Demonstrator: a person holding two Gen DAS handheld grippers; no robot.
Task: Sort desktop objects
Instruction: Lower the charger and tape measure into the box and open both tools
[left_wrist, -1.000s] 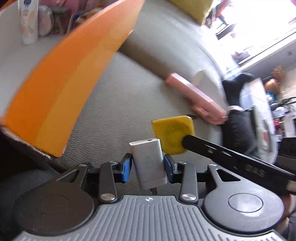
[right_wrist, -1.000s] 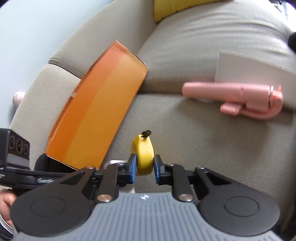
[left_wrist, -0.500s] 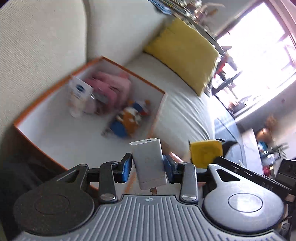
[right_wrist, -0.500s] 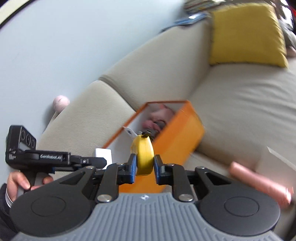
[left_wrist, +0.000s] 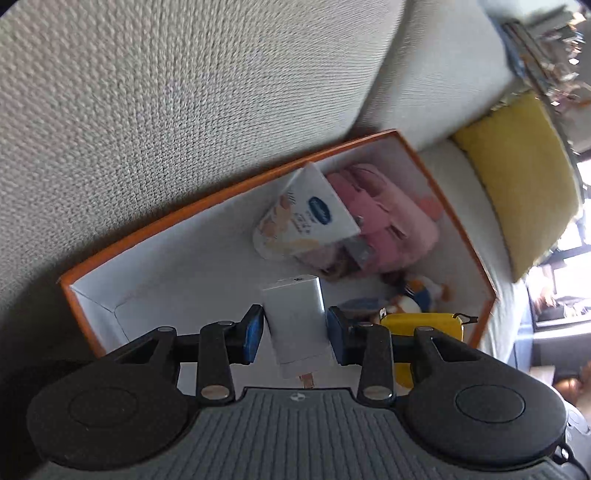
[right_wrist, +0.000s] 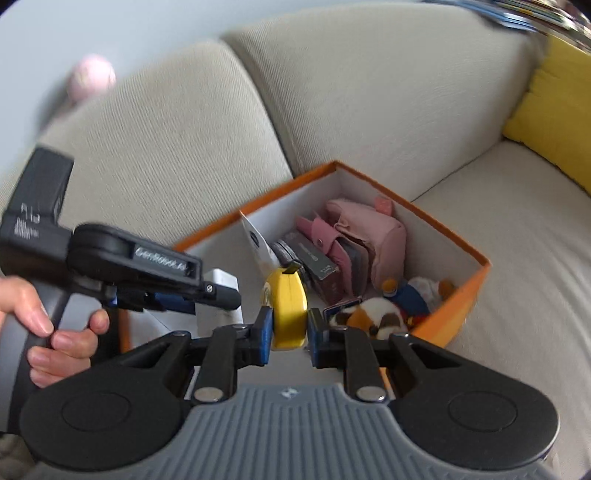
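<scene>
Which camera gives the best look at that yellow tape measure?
The left wrist view: the yellow tape measure shows its broad flat face there, partly behind the claw. The right wrist view shows only its narrow edge, pinched in the right claw.

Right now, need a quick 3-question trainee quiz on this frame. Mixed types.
1. True or false: both tongs are shut on something.
2. What do the left tongs hold? A) white charger block B) plush toy C) pink pouch
3. Which colour is the box on the sofa?

Key: 1 true, the right tongs pinch a yellow tape measure. 2 A. 3 orange.
</scene>
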